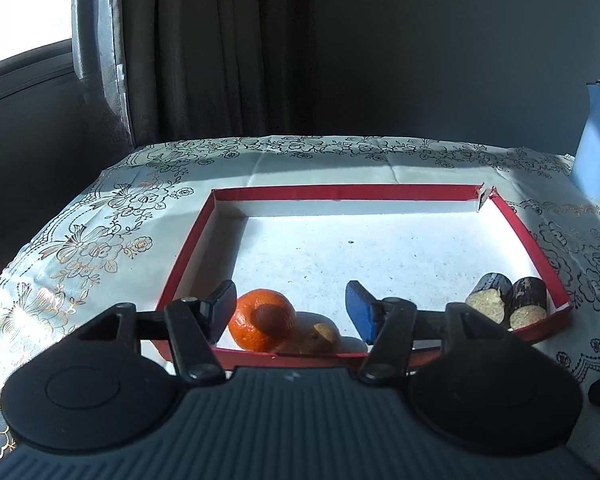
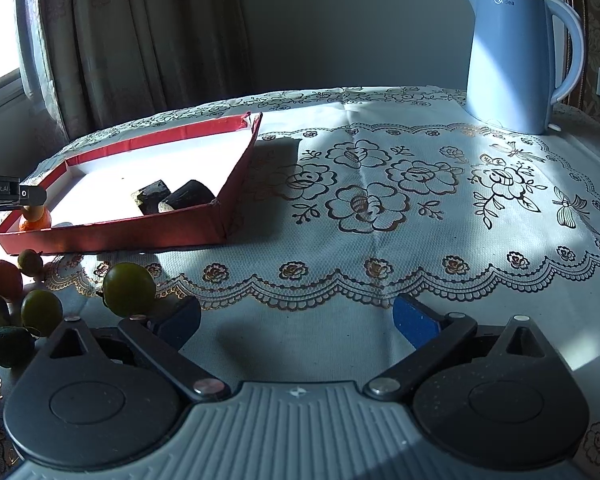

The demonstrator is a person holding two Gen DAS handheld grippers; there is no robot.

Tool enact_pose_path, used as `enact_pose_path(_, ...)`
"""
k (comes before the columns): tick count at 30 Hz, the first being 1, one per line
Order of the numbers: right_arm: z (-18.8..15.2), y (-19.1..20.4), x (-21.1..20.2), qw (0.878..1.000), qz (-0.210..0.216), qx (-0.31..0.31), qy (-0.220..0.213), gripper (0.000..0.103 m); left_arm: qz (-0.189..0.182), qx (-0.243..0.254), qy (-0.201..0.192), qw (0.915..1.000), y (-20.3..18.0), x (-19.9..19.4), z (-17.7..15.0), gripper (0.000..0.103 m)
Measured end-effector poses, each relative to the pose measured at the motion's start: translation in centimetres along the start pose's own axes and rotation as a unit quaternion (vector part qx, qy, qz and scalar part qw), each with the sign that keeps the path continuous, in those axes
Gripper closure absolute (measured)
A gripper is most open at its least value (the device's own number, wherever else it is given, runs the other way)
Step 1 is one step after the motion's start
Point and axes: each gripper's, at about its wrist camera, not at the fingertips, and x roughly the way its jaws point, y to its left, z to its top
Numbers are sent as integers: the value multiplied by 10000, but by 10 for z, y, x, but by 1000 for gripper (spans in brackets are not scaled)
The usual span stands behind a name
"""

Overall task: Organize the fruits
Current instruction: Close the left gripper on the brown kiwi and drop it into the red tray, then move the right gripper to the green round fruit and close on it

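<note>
A red-walled tray (image 1: 340,191) with a white floor lies on the table. In its near left corner sit an orange tangerine (image 1: 262,314) and a small tan fruit (image 1: 321,338). Two dark sugarcane pieces (image 1: 507,300) lie in its near right corner. My left gripper (image 1: 291,308) is open above the tangerine and tan fruit, holding nothing. In the right wrist view the tray (image 2: 112,236) is at the left, with the sugarcane (image 2: 172,197) inside. My right gripper (image 2: 296,320) is open and empty over the cloth. Several green fruits (image 2: 129,289) and an orange one (image 2: 3,281) lie before the tray.
A blue electric kettle (image 2: 512,60) stands at the far right of the table. A flowered lace tablecloth (image 2: 380,200) covers the table. Curtains (image 1: 204,48) and a window are behind the table's far left edge.
</note>
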Motion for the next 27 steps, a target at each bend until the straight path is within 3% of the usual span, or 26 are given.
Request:
enact_pose_path(3, 0, 0, 0, 10000, 3, 0, 0, 0, 94, 93, -236, 9996, 1, -20, -6, 17)
enact_pose_path(7, 0, -2, -1, 10000, 58, 67, -26, 0, 191, 149, -502, 9984, 10, -53, -20, 0)
enact_pose_path(15, -4, 5, -18, 9971, 456, -119, -591, 0, 602, -250, -506, 9966, 56, -93, -64, 0)
enact_pose_path(21, -7, 31, -28, 9920, 537, -719, -886, 0, 956, -639, -368, 9927, 87, -87, -84, 0)
enact_pose_path(27, -11, 65, -27, 9879, 548, -1157, -877, 0, 836, -874, -246, 9923, 98, -81, -92, 0)
